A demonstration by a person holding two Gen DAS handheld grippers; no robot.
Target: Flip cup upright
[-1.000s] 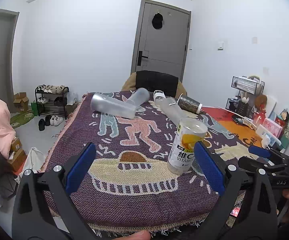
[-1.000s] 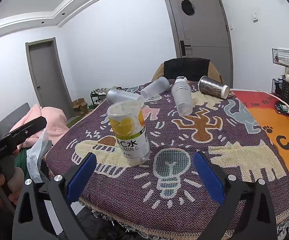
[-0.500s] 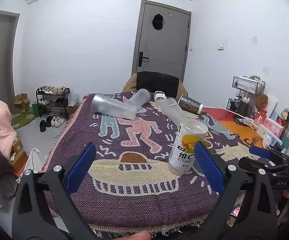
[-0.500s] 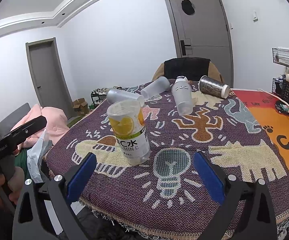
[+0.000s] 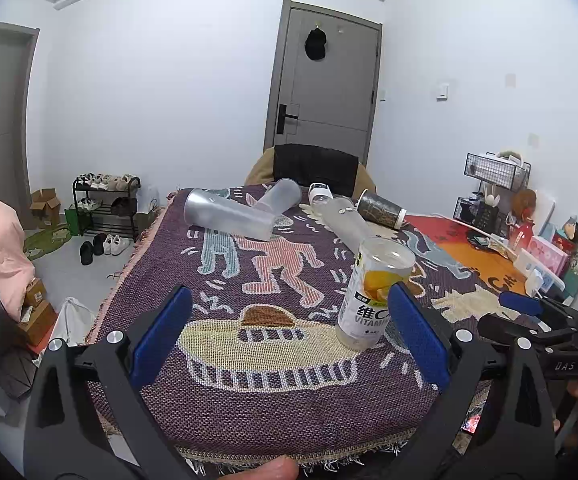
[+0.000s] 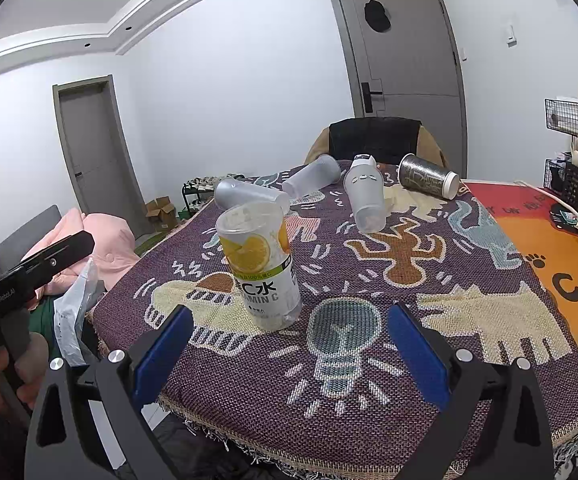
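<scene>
On the table lies a patterned rug (image 6: 401, 248), and everything in play sits on it. Nearest the front edge stands the lemon cup (image 6: 259, 268), upright, mouth up, its printed label reading the right way; it looks empty, though the clear wall and the printed fruit make that hard to be sure of. Farther back four more vessels lie on their sides: a long frosted cup (image 5: 227, 214), a shorter frosted cup (image 5: 279, 198) touching it, a bottle (image 6: 365, 196) with a white cap pointing away, and a dark cup (image 6: 427, 176) with a white rim. None shows any liquid.

Both tools hang short of the rug's front edge with nothing held. The left gripper (image 5: 287, 338) has its jaws wide apart, the lemon cup just ahead of its right pad. The right gripper (image 6: 287, 354) is likewise spread wide, the lemon cup ahead and to its left.

Since the near cup already stands, the step in hand is probably picking the next fallen one. The long frosted cup seems the easiest reach for the left tool. To do it well, I would come in across the cup's width near its middle, close gently so the thin wall does not buckle or squirt out, lift clear of the shorter cup leaning on it, then swing the mouth upward and set the base flat before letting go. The woven rug is soft, so a tilted landing may topple it.
</scene>
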